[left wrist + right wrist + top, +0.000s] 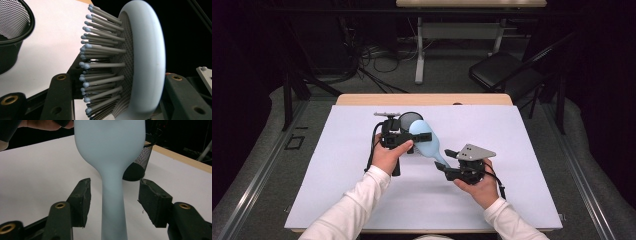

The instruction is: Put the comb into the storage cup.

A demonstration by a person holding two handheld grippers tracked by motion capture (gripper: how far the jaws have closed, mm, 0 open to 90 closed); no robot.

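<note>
A pale blue hairbrush (424,142) is held above the white mat, its handle pointing toward the right hand. My left gripper (419,136) is shut on the brush's head; in the left gripper view the grey bristles (105,65) and the blue back (150,62) sit clamped between the two black jaws (117,80). My right gripper (443,160) stands open around the handle (112,202). In the right gripper view there is a gap on each side between the pads (81,200) and the handle.
A black mesh cup (408,119) stands upright on the mat just beyond the left gripper, also seen as the mesh cup (140,162) behind the brush. The white mat (337,175) covers the wooden table (422,99). A black chair (502,70) stands past the table's far edge.
</note>
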